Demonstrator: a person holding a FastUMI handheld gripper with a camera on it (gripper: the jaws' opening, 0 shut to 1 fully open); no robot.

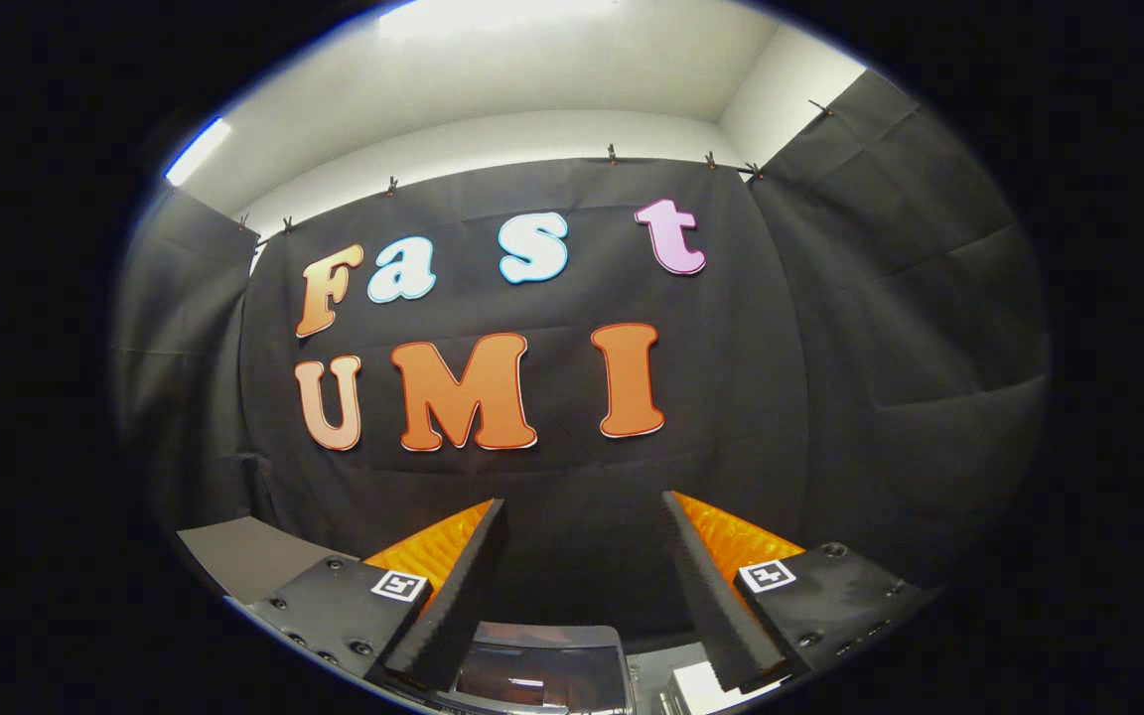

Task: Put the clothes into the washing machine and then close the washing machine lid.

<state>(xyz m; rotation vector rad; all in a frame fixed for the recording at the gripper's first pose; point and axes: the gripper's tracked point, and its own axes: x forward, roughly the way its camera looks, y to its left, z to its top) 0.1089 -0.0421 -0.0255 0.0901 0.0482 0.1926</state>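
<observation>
The gripper (584,516) is spread wide, holding nothing, above the washing machine lid (542,665).

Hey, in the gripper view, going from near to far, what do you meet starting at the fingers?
Open gripper with nothing between its fingers → glossy dark lid-like surface low between them, too cropped to identify → black cloth wall → white wall above it → ceiling light.

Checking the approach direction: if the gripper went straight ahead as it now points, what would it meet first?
Likely the booth's black cloth wall. The open gripper holds nothing, and nothing stands between its fingers and the cloth, though depth is unclear.
</observation>
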